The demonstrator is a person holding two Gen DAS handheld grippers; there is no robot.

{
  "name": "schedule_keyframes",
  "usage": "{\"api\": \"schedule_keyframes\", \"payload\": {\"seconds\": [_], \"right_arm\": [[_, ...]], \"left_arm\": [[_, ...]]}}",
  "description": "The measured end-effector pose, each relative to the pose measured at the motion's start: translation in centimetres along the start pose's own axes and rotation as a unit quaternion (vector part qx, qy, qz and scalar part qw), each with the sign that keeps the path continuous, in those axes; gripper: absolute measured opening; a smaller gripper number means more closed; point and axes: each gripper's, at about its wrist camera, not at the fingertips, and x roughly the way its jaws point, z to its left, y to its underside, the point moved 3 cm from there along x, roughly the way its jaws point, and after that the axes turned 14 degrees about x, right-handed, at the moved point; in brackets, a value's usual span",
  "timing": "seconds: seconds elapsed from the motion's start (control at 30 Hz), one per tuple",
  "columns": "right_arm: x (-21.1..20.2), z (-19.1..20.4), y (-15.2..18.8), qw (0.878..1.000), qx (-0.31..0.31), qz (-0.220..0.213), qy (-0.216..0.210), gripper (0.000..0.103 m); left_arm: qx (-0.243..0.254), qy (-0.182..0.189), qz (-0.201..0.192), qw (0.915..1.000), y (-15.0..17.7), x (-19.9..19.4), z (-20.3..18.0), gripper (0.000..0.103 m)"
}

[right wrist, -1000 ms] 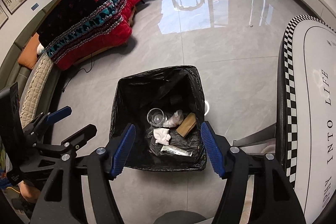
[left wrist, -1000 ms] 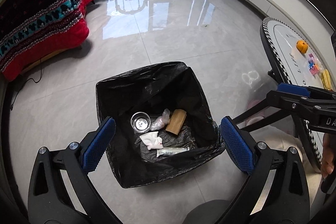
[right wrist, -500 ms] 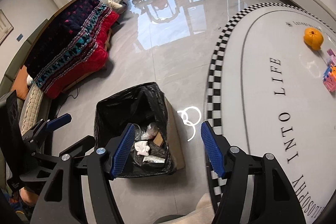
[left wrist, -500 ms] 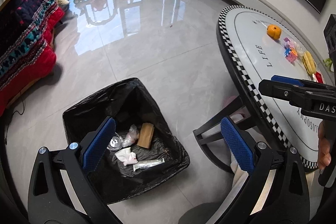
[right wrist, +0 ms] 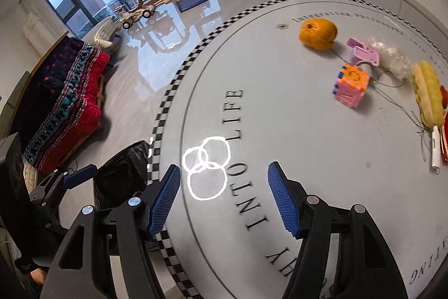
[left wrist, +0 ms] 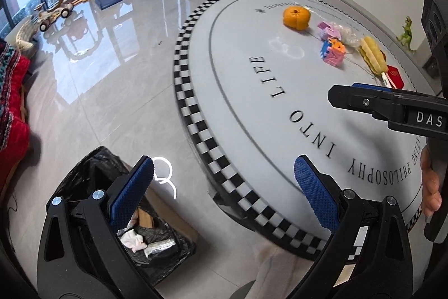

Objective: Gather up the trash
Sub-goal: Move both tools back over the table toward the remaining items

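Blue pads, both my hand-held grippers: left [left wrist: 224, 194] released | right [right wrist: 221, 199] released, empty | orange [right wrist: 317, 34] on bench [right wrist: 280, 116]

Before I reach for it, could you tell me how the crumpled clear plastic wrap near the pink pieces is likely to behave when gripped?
The crumpled clear plastic wrap looks thin and wrinkled, so it will probably collapse between the pads rather than resist. It seems very light and may slide on the glossy table if nudged. It lies against the pink toy piece, which could shift too.
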Motion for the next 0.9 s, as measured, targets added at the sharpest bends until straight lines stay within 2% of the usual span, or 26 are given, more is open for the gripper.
{"api": "schedule_keyframes", "payload": {"seconds": [0.53, 0.9], "right_arm": [[-2.7, -12.8, -7.2, 0.994, 0.084, -0.047, 0.056, 0.066], [-3.8, -20.1, -10.8, 0.986, 0.122, -0.063, 0.095, 0.066]], "left_arm": [[0.082, 0.048, 0.016, 0.9954, -10.0, 6.9, -10.3, 0.097], [0.1, 0.068, 0.025, 0.9923, -14.5, 10.0, -13.8, 0.097]]}}
